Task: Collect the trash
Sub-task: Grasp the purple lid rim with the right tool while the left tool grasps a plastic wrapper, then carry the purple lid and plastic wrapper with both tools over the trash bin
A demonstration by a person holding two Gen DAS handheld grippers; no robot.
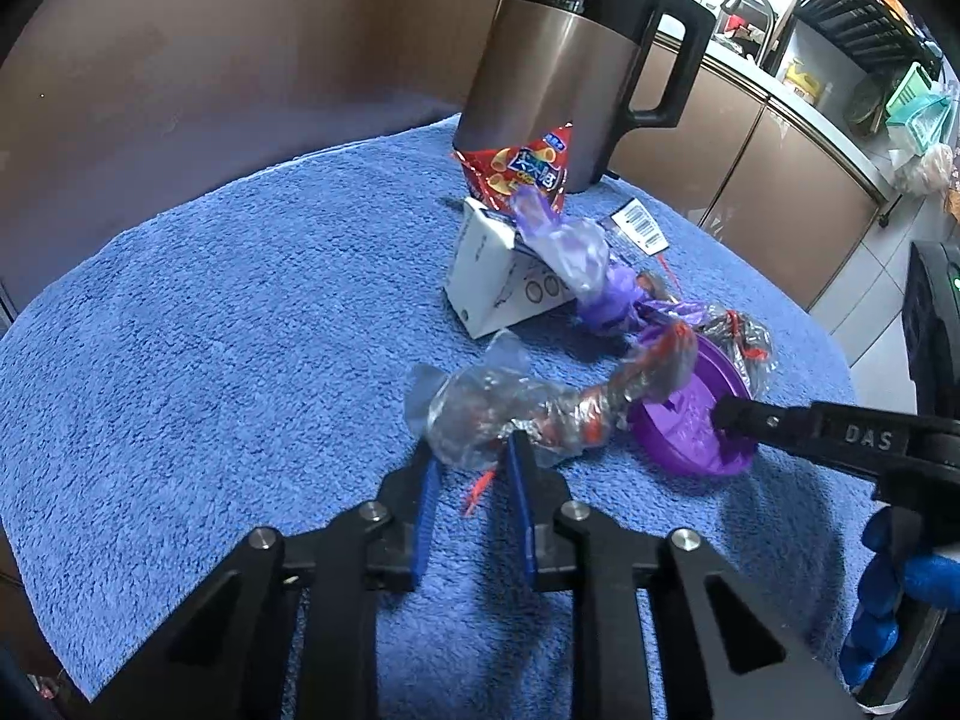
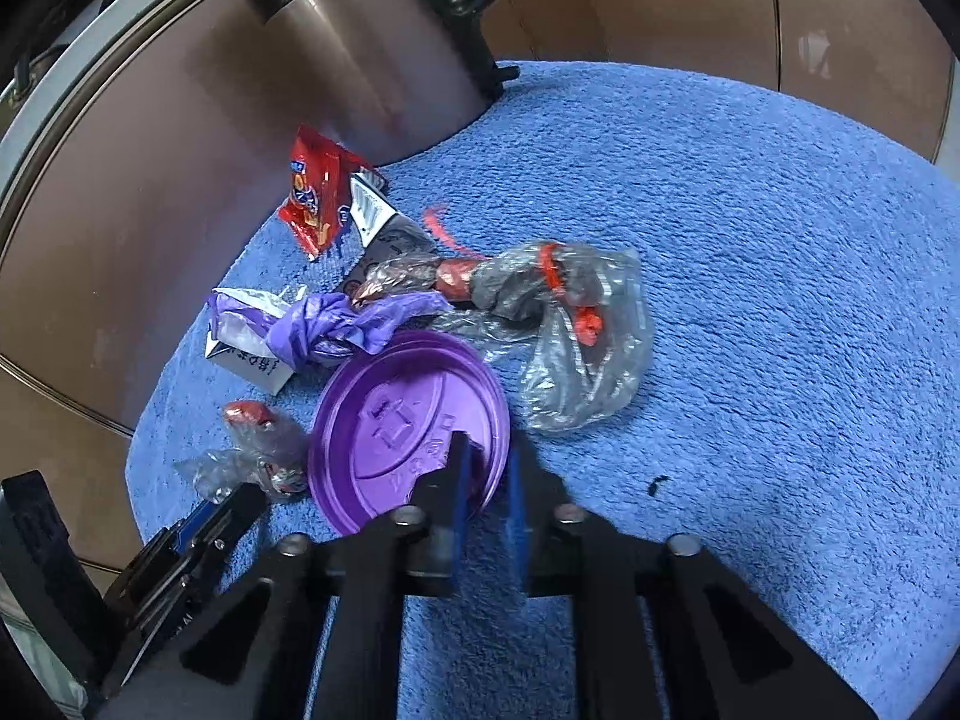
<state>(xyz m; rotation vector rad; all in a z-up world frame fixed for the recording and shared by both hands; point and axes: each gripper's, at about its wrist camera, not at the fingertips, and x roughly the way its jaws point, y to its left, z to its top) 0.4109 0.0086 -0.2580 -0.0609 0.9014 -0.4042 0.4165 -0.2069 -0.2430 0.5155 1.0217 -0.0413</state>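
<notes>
Trash lies on a blue towel [image 1: 210, 330]. A clear crumpled wrapper with red bits [image 1: 510, 414] sits between the fingers of my left gripper [image 1: 471, 456], whose jaws stand close around its near end. A purple plastic lid [image 2: 402, 426] lies to its right; my right gripper [image 2: 489, 456] has its jaws closed on the lid's near rim, also seen in the left wrist view [image 1: 684, 426]. Behind are a purple glove [image 1: 570, 252], a white carton [image 1: 498, 276], a red snack bag [image 1: 528, 171] and a clear bag with red ties [image 2: 576, 330].
A brown and black Midea kettle [image 1: 570, 60] stands at the towel's far edge. Brown cabinet doors [image 1: 780, 168] and a cluttered counter lie beyond. A barcode tag [image 1: 642, 225] lies near the carton. The towel's left half [image 1: 180, 360] holds nothing.
</notes>
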